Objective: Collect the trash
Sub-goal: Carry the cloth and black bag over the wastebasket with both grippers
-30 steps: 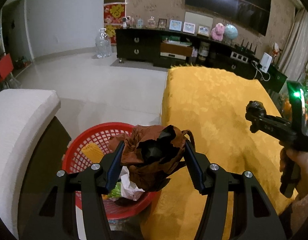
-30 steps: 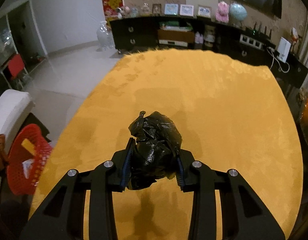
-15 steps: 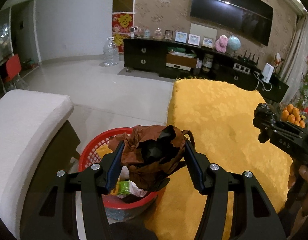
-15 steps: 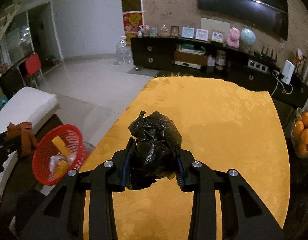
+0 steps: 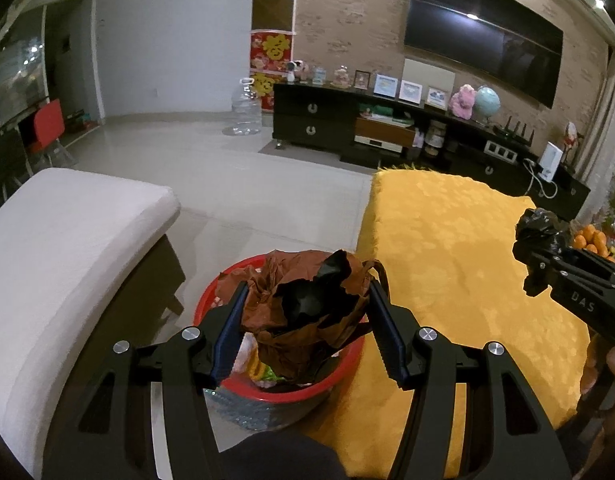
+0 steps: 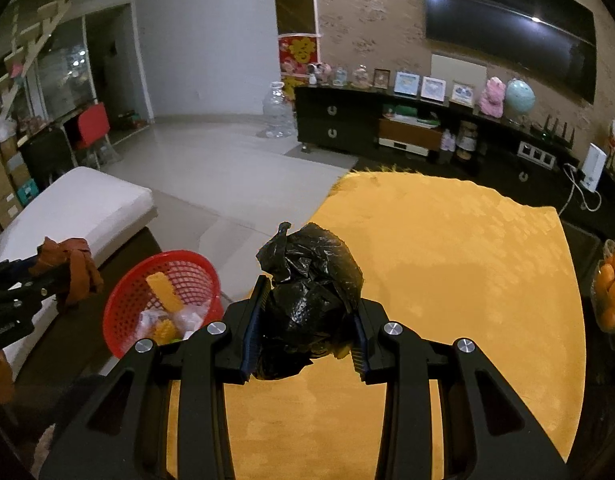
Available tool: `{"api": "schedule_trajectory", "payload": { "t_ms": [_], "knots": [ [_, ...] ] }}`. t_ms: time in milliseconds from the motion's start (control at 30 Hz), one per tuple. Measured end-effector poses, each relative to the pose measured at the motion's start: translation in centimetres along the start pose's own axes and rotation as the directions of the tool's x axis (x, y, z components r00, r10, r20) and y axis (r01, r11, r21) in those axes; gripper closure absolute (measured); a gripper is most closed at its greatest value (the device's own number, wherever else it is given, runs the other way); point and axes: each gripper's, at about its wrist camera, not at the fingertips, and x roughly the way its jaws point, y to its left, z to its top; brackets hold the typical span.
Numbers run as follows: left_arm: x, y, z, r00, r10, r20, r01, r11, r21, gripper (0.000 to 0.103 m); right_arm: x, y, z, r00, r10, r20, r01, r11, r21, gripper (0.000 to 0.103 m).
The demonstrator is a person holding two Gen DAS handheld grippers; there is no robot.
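Observation:
My left gripper (image 5: 307, 312) is shut on a crumpled brown paper bag (image 5: 303, 300), held above the red mesh basket (image 5: 307, 392) on the floor beside the yellow-covered table (image 5: 467, 260). My right gripper (image 6: 307, 308) is shut on a crumpled black plastic bag (image 6: 311, 292), above the table's near left part. In the right wrist view the red mesh basket (image 6: 123, 304) shows a yellow strip and other wrappers inside; the left gripper (image 6: 51, 276) with the brown paper bag (image 6: 75, 264) hangs left of it. The right gripper (image 5: 535, 256) with the black plastic bag (image 5: 539, 224) appears at the right edge of the left wrist view.
A white cushioned seat (image 5: 67, 240) stands left of the basket. A bowl of oranges (image 6: 611, 288) sits past the table's right edge. A dark TV cabinet (image 5: 387, 128) with frames and toys lines the far wall, and a big water bottle (image 5: 246, 108) stands on the tiled floor.
Both grippers rose and tilted up, each keeping its bag, so more of the room shows. In the left wrist view the basket slid right and now sits under the paper bag.

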Motion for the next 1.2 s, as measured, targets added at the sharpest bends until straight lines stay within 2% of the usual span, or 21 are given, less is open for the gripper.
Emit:
{"api": "schedule_trajectory", "payload": {
  "t_ms": [667, 1200],
  "knots": [
    [0.9, 3.8, -0.3, 0.998, 0.052, -0.028, -0.054, 0.995, -0.086, 0.047, 1.3, 5.9, 2.4, 0.995, 0.102, -0.009, -0.102, 0.990, -0.097, 0.068],
    [5.6, 6.9, -1.5, 0.992, 0.063, -0.113, -0.078, 0.988, -0.134, 0.047, 6.3, 10.9, 2.7, 0.974, 0.191, -0.126, -0.210, 0.963, -0.167, 0.068]
  ]
}}
